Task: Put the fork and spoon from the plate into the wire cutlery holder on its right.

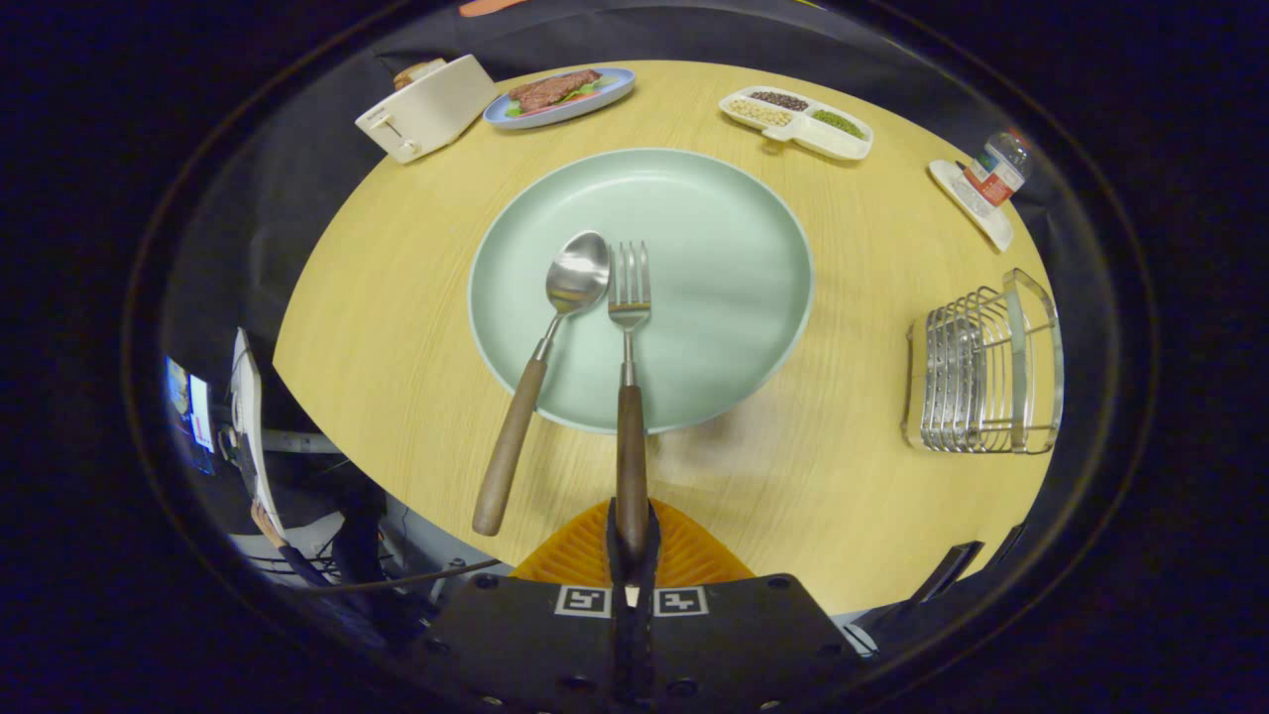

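A pale green plate point(714, 258) lies on the wooden table ahead of my fingers. A fork point(630, 327) with a wooden handle points its tines onto the plate; the end of its handle sits between my two fingers. My gripper point(632, 540) is shut on that handle end. A spoon point(555, 327) with a matching wooden handle lies just left of the fork, its bowl on the plate and its handle slanting out over the rim onto the table. The wire cutlery holder point(981, 367) stands to the right of the plate, apart from it.
Beyond the plate stand a cream toaster point(426, 107), a blue plate of food point(560, 96) and a white divided tray point(798, 121). A small bottle on a white dish point(986, 183) is at the far right. The table's near edge runs just under my fingers.
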Available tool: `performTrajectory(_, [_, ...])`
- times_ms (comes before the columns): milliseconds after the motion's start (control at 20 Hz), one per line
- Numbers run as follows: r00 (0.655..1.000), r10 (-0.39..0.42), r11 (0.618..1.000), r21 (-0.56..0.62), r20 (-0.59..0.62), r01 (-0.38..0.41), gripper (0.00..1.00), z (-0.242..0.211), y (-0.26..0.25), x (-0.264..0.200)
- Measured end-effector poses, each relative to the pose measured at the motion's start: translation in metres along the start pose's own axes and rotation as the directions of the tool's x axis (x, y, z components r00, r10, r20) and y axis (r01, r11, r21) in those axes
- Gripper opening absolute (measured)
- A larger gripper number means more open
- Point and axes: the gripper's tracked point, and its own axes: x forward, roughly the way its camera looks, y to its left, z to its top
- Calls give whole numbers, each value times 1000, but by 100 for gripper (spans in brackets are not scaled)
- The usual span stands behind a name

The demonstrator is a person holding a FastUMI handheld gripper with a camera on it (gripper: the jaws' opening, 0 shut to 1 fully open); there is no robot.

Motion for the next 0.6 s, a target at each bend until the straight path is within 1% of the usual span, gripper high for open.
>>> performTrajectory(200, [999, -6, 1000, 5, 38, 6, 1, 4, -6, -19])
performTrajectory(300, [999, -5, 1000, 7, 52, 4, 1, 1, -10, -36])
performTrajectory(450, [996, -17, 999, 28, 93, 14, 1, -2, -28, -76])
performTrajectory(600, [990, -48, 997, 73, 135, 38, 1, -5, -62, -123])
